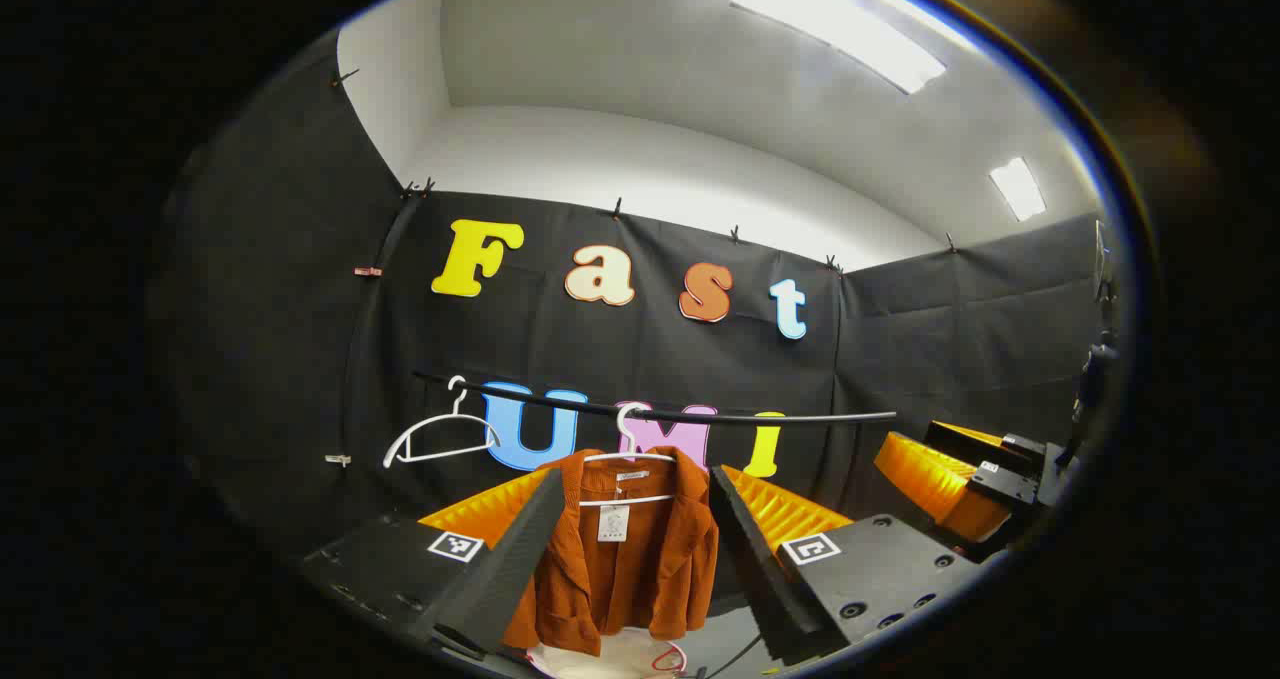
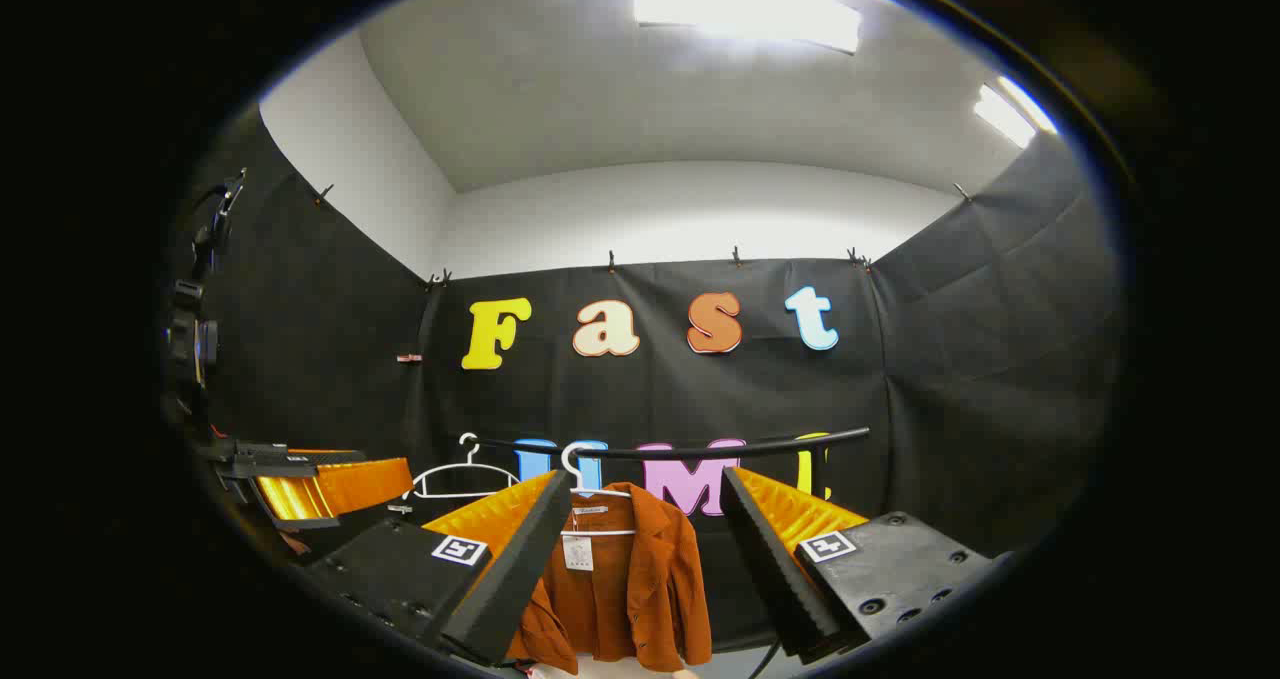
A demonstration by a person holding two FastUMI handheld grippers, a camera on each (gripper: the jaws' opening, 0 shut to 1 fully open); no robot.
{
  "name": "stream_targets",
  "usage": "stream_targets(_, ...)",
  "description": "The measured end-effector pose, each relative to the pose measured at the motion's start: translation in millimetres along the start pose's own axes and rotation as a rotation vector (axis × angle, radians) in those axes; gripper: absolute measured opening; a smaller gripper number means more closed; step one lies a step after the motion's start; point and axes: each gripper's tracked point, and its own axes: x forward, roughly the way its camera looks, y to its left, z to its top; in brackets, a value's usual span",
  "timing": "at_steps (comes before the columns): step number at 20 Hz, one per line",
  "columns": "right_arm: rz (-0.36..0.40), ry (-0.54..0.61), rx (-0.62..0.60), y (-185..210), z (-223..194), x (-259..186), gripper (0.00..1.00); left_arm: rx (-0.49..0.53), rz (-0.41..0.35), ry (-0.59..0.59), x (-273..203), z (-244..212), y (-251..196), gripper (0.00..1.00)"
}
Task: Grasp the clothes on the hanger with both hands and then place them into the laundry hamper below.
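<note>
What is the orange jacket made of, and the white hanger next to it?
The jacket looks like corduroy: matte rust cloth with fine vertical ribs. The empty hanger seems to be smooth white plastic or coated wire; its thin, even outline leaves that open.

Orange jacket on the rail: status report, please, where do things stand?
Left gripper and right gripper open, short of target. Orange jacket on its white hanger, ungrasped. Empty hanger beside it, nothing blocking.
</note>
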Motion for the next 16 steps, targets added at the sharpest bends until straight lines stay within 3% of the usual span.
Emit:
stream_targets(11,0.018,0.019,-0.003,1,-2,0,0.99,-0.022,-0.013,-0.049,0,10,-8,0.94)
stream_targets(14,0.021,0.027,-0.018,0,-5,1,0.97,-0.012,0.004,-0.049,1,10,-8,0.99)
stream_targets(16,0.030,0.028,-0.024,2,-5,0,0.97,-0.019,0.003,-0.057,2,11,-10,0.95)
